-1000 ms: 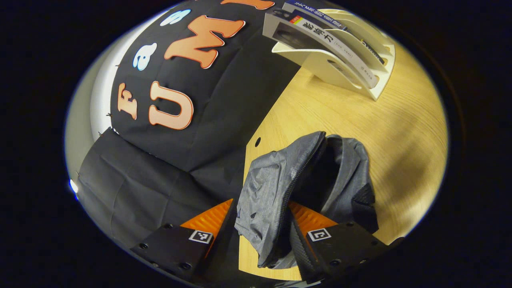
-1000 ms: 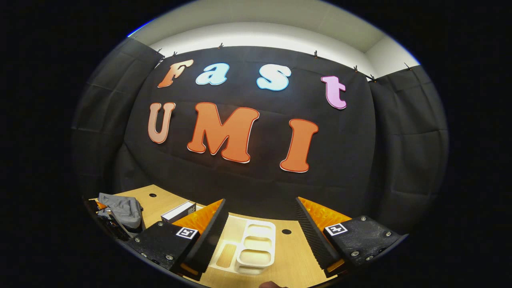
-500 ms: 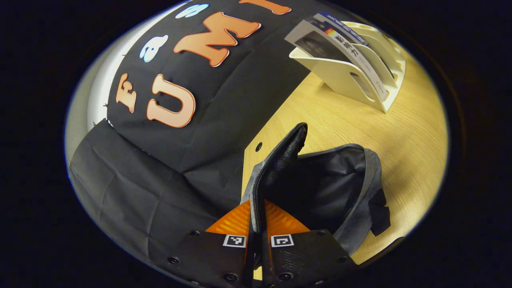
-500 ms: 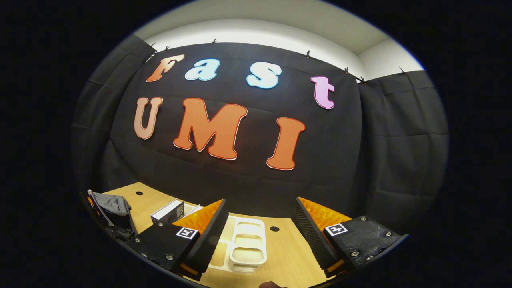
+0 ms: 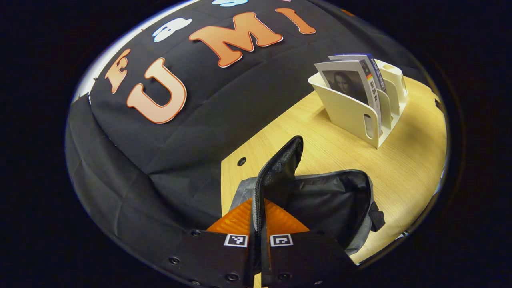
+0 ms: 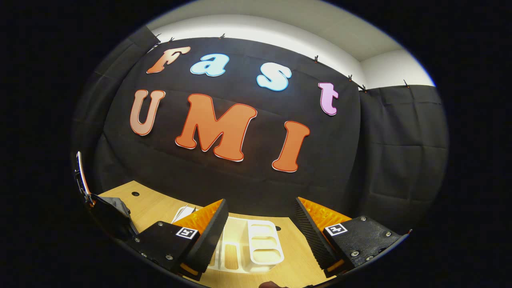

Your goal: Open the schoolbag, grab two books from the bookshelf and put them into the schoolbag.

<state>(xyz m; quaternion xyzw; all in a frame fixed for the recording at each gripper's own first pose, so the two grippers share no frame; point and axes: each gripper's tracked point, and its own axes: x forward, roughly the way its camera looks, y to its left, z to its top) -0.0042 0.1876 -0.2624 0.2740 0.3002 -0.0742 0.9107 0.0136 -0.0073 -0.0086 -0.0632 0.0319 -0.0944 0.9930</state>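
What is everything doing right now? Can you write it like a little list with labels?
left gripper: shut on the bag's zipper edge, holding the flap up
bag: open, dark inside, lying on the table
books: two, leaning in the rack
rack: white, on the table beyond the bag
right gripper: open, above the rack, holding nothing

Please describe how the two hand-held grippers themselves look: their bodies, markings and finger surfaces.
Both the left gripper and the right gripper have dark, flat bodies with round screw heads. Each finger base carries a small square black-and-white marker. The fingers are wedge-shaped with ribbed inner faces.
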